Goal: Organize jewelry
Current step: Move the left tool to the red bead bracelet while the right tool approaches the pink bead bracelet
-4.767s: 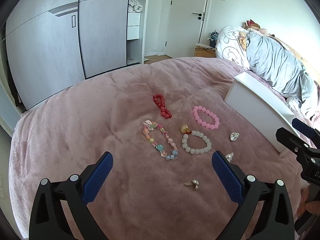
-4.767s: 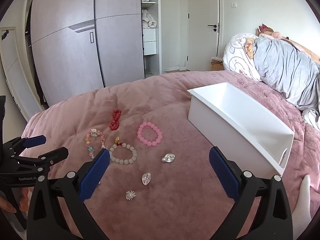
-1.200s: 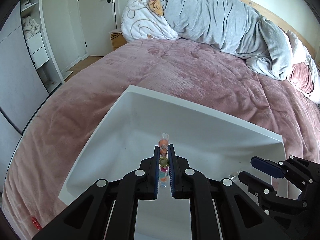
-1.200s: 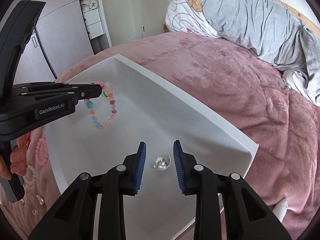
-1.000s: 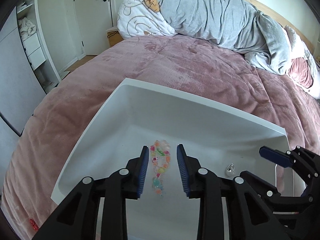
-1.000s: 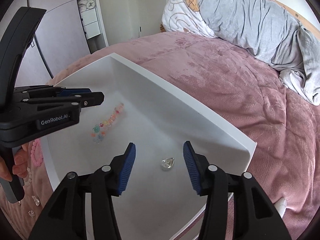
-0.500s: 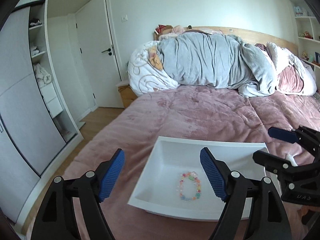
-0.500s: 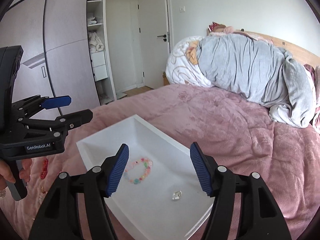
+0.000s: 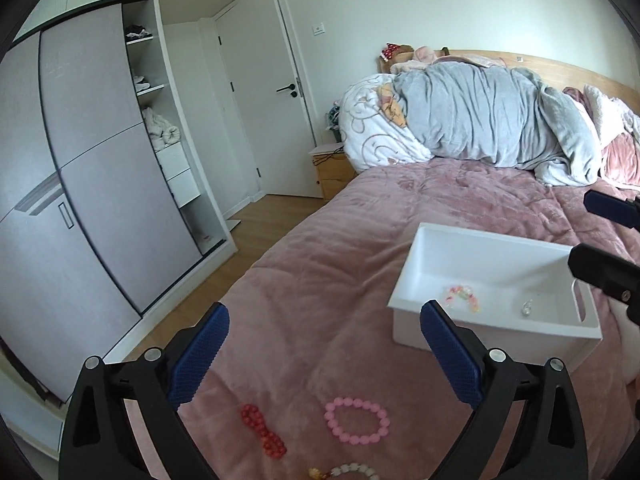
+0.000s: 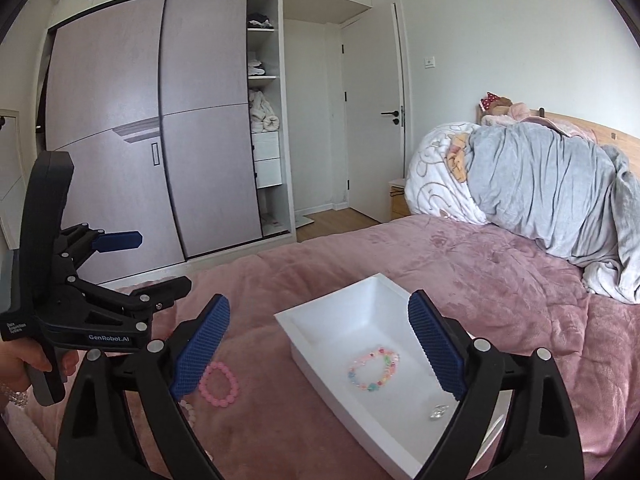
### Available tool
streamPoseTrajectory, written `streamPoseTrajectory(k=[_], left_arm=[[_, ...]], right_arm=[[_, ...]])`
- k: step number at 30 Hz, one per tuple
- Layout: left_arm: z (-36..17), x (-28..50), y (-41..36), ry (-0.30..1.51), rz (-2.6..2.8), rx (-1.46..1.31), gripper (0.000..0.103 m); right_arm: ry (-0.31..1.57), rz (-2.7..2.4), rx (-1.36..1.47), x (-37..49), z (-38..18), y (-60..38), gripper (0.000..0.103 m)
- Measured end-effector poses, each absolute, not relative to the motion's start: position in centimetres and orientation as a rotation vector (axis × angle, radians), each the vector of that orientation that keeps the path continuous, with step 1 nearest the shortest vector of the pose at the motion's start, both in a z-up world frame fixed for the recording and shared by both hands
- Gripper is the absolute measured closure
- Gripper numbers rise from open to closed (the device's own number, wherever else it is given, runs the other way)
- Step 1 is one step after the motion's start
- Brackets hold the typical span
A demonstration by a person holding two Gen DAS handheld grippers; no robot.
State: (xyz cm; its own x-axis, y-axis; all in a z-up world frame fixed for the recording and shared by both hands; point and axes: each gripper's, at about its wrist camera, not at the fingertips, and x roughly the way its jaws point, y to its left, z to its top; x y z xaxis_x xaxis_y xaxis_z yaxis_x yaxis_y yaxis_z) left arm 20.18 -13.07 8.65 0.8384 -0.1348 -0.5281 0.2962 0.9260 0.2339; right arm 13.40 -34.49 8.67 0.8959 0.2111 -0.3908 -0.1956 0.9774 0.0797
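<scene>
A white tray (image 9: 404, 280) (image 10: 312, 356) sits on the pink bedspread. Inside lie a multicoloured bead bracelet (image 9: 462, 297) (image 10: 374, 368) and a clear crystal piece (image 9: 527, 307) (image 10: 439, 411). On the bedspread lie a pink bead bracelet (image 9: 356, 420) (image 10: 219, 384), a red bead bracelet (image 9: 263, 431) and a pale bead bracelet (image 9: 348, 471). My left gripper (image 9: 324, 354) is open and empty, raised above these bracelets. My right gripper (image 10: 318, 344) is open and empty, raised above the tray's near side.
A heap of grey and white bedding (image 9: 472, 120) lies at the head of the bed. A wardrobe with sliding doors (image 10: 160, 140) and a door (image 10: 376, 120) stand beyond the bed's left edge. A wooden nightstand (image 9: 330, 170) stands beside the bed.
Both grippers opened and released the multicoloured bracelet and the crystal into the tray, then pulled up and back. The left view has swung left, showing the bracelets on the bedspread.
</scene>
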Motion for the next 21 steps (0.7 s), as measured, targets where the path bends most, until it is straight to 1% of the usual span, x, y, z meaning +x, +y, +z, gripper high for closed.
streamPoseTrajectory(k=[1, 3, 12, 21], left_arm=[[8.3, 20.0, -12.3, 0.532, -0.209, 0.316, 0.003], [7.5, 19.9, -10.7, 0.547, -0.177, 0.312, 0.003], [3.3, 21.1, -4.1, 0.650, -0.084, 0.186, 0.003], [-3.1, 23.0, -1.5, 0.730, -0.084, 0.183, 0.003]], right_arm=[[0.412, 0.221, 0.041, 13.4, 8.7, -34.0, 0.013], [0.419, 0.240, 0.041, 13.5, 8.6, -33.0, 0.007], [0.473, 0.288, -0.007, 14.8, 7.0, -28.4, 0.007], [0.568, 0.317, -0.071, 17.1, 2.8, -24.1, 0.007]])
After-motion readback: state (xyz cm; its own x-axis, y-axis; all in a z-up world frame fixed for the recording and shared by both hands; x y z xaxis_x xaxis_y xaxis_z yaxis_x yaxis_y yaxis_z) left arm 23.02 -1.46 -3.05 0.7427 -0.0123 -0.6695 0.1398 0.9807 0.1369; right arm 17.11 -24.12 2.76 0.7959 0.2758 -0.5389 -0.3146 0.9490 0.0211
